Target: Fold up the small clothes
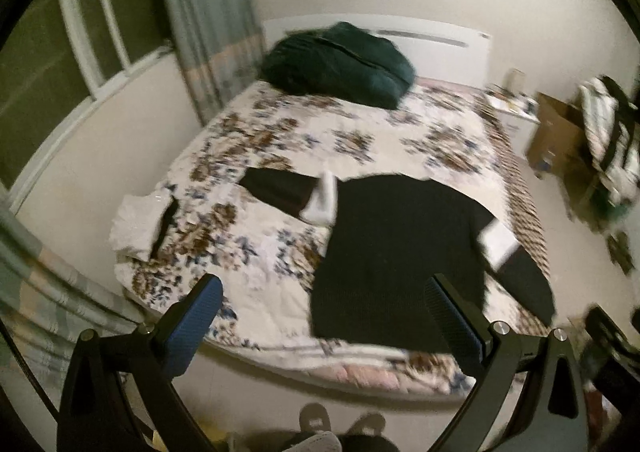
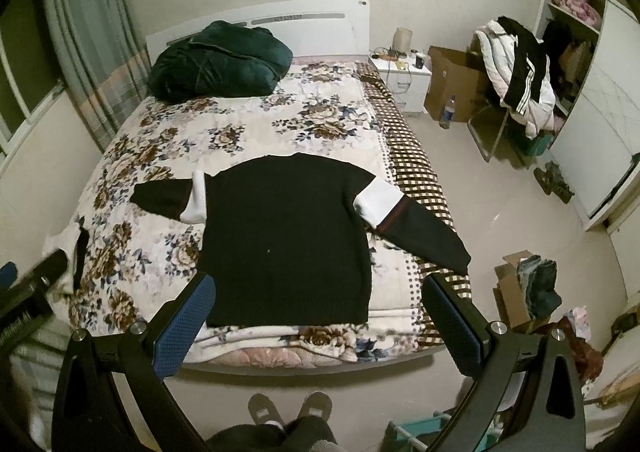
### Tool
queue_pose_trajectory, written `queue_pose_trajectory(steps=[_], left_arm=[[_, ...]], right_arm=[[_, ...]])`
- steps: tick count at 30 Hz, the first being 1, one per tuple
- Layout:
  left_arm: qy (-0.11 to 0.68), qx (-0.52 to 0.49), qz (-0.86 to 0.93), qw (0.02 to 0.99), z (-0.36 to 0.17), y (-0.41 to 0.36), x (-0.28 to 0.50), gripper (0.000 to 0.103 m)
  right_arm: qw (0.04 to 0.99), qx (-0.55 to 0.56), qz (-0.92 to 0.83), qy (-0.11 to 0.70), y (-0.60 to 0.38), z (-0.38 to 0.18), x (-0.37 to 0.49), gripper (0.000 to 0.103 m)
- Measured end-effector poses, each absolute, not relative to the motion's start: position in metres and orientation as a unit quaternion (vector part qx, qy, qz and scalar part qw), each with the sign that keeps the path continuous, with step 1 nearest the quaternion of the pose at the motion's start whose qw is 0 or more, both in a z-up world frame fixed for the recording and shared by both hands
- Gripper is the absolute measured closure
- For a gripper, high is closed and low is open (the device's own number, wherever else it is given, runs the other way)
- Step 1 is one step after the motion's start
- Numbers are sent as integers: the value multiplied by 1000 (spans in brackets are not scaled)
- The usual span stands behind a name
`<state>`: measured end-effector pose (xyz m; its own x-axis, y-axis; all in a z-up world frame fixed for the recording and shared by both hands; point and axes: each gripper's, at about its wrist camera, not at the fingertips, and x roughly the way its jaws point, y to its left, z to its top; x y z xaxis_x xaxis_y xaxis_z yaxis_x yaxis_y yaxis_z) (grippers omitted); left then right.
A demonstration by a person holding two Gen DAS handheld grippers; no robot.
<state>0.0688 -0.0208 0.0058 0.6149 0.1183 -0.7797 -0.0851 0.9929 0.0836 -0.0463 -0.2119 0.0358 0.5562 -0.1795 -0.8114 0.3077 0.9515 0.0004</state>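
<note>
A black sweater (image 2: 288, 236) with white bands on both sleeves lies flat, back up, on the floral bed (image 2: 224, 131); its right sleeve (image 2: 420, 232) hangs toward the bed's right edge and its left sleeve (image 2: 164, 197) points left. It also shows in the left wrist view (image 1: 400, 252). A white and black garment (image 1: 140, 223) lies bunched at the bed's left edge. My left gripper (image 1: 324, 292) is open and empty above the foot of the bed. My right gripper (image 2: 320, 292) is open and empty, held back from the sweater's hem.
A dark green bundle (image 2: 220, 59) sits at the head of the bed. A nightstand (image 2: 402, 79), cardboard boxes (image 2: 452, 83), a chair piled with clothes (image 2: 516, 79) and a wardrobe (image 2: 592, 91) stand to the right. My slippered feet (image 2: 288, 408) are at the foot of the bed.
</note>
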Motion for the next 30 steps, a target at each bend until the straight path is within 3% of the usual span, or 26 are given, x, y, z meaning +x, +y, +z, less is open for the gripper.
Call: queue_pose_trajectory(steps=[10, 16, 22, 30], left_arm=[[460, 22, 144, 876, -62, 30, 158, 0], [497, 15, 166, 851, -131, 84, 239, 0], [550, -42, 193, 811, -246, 175, 356, 0], [576, -203, 234, 756, -435, 307, 500, 0]], right_arm=[[859, 83, -161, 478, -248, -70, 76, 0], [839, 100, -199, 496, -255, -152, 174, 0], [799, 140, -241, 533, -243, -270, 272, 0], [748, 182, -287, 570, -226, -450, 364, 0]])
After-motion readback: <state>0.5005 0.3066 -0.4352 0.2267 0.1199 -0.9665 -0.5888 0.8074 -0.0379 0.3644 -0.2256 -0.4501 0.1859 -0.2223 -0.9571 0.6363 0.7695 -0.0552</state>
